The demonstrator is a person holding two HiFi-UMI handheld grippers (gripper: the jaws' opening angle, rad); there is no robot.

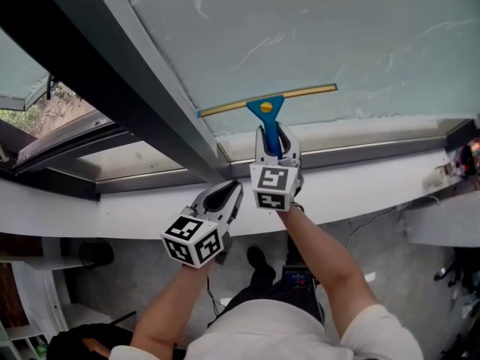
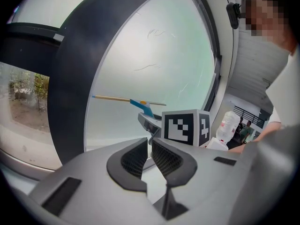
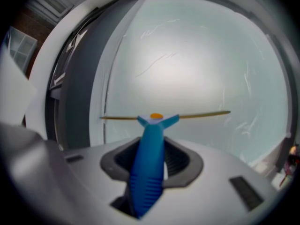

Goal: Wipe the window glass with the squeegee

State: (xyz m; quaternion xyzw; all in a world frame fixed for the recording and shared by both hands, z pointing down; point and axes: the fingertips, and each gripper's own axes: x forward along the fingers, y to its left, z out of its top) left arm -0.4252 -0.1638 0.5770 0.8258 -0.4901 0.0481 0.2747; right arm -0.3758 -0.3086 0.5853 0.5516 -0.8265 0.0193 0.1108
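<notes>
Head view
- Squeegee (image 1: 268, 105): at the middle of the frame. Its long yellow blade lies against the window glass (image 1: 337, 36), low on the pane and just above the bottom frame.
- Right gripper (image 1: 275, 145): under the blade, its jaws clenched on the blue handle from both sides.
- Left gripper (image 1: 227, 195): lower and to the left, near the white sill (image 1: 360, 193), apart from the squeegee.

Left gripper view
- Left gripper (image 2: 149, 143): the jaws are drawn together with only a thin slit, and nothing is between them.
- Squeegee (image 2: 140, 104): above the jaws, at the middle of the frame, on the window glass (image 2: 159, 55).

Right gripper view
- Right gripper (image 3: 152, 156): the dark pads press the handle on its left and right.
- Squeegee (image 3: 151, 139): the handle rises out from between the jaws, and the blade runs across the window glass (image 3: 187, 64) beyond the fingertips.
</notes>
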